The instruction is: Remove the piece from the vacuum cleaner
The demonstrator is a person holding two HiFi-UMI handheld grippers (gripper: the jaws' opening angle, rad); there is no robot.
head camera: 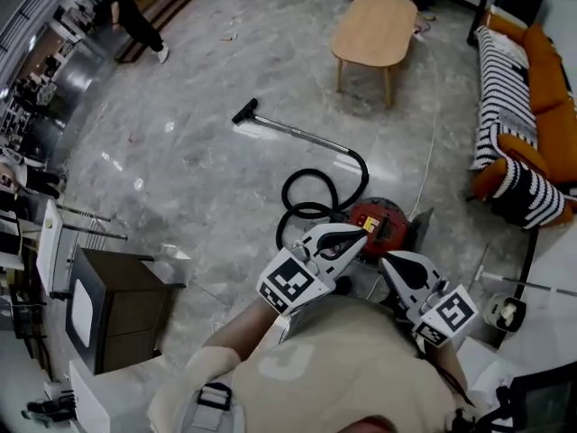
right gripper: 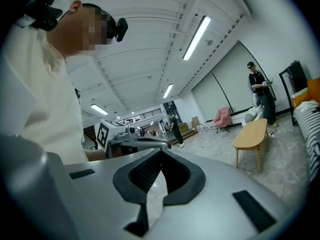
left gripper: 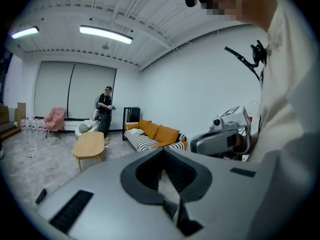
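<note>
Nearest, at chest level: left tongs (head camera: 363,230) and right tongs (head camera: 384,259), both fully closed, tips pressed together w/ nothing between them; each one's own view shows only floor and room past the pads. Both empty, side by side, neither touching the vacuum cleaner (head camera: 382,222), whose red canister sits on the floor (head camera: 180,174) just beyond the tips. From the canister a black hose (head camera: 306,188) loops left, then meets a metal wand (head camera: 302,133) that runs out to the floor head (head camera: 244,111). Which piece is meant isn't clear; prob. hose or wand. Handling, as a judgement: canister looks like the heavy bit & may roll or drag if pulled w/o bracing. Hose is soft, ribbed, will flex & stretch rather than let go, so a poor place to grip. Wand is stiff, smooth, light, could slip between the pads. Best hold is prob. the rigid cuff where hose enters canister, or the wand right at its joint, w/ the other tongs steadying the body. Both need to open first. Further off: wooden coffee table (head camera: 374,30), striped sofa (head camera: 527,106) w/ orange cushions, and a person (head camera: 133,12) standing across the room.
</note>
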